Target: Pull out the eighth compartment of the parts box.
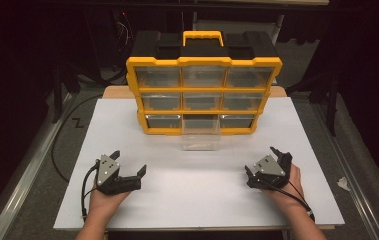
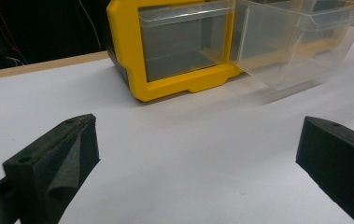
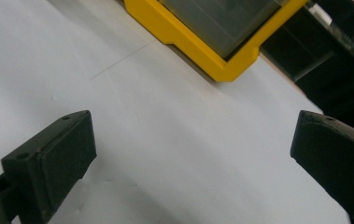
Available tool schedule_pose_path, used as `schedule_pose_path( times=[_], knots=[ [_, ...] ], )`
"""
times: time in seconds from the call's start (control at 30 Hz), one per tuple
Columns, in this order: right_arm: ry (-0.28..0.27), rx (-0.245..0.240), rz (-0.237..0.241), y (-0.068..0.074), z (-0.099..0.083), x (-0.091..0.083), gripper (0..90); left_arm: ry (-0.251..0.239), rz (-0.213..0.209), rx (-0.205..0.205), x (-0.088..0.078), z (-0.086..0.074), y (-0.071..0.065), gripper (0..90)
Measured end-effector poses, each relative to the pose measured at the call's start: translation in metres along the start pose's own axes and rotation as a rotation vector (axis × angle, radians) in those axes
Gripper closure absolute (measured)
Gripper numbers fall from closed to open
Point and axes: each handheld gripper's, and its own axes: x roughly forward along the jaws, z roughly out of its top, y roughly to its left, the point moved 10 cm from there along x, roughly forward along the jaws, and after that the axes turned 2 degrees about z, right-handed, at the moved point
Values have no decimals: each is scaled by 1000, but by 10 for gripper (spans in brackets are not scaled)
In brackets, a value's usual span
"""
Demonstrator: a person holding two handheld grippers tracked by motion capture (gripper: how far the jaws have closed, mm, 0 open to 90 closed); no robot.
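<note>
Yellow-framed black organizer, clear drawer, white table, black tongs

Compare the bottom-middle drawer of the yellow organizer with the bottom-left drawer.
The bottom-middle drawer is pulled well out over the white table; the bottom-left drawer sits pushed into the yellow organizer. The bottom-middle drawer shows its clear side walls, while the bottom-left drawer shows just its front, framed in yellow. Both are clear plastic, in the same bottom row, and neither gripper touches them.

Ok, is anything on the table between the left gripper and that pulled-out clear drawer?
Nothing visible: bare white table lies between the open left gripper and the pulled-out drawer in the organizer's bottom row.
</note>
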Motion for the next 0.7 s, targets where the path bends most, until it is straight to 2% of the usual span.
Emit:
schedule_pose_path(
  times=[0.17,0.23,0.37,0.43,0.7],
  knots=[
    [-15,164,67,1,0,0,14,12,-6,-6,1,-2,0,3],
    [-17,199,80,0,0,1,14,19,-9,-8,2,-3,-1,3],
    [-34,310,120,-3,2,-2,13,27,-13,-9,2,-4,-1,3],
    [-42,348,137,-5,3,-4,10,27,-18,-12,2,-3,-2,3],
    [-132,521,206,-13,1,-24,8,40,-38,-32,3,-4,-4,3]
  ],
)
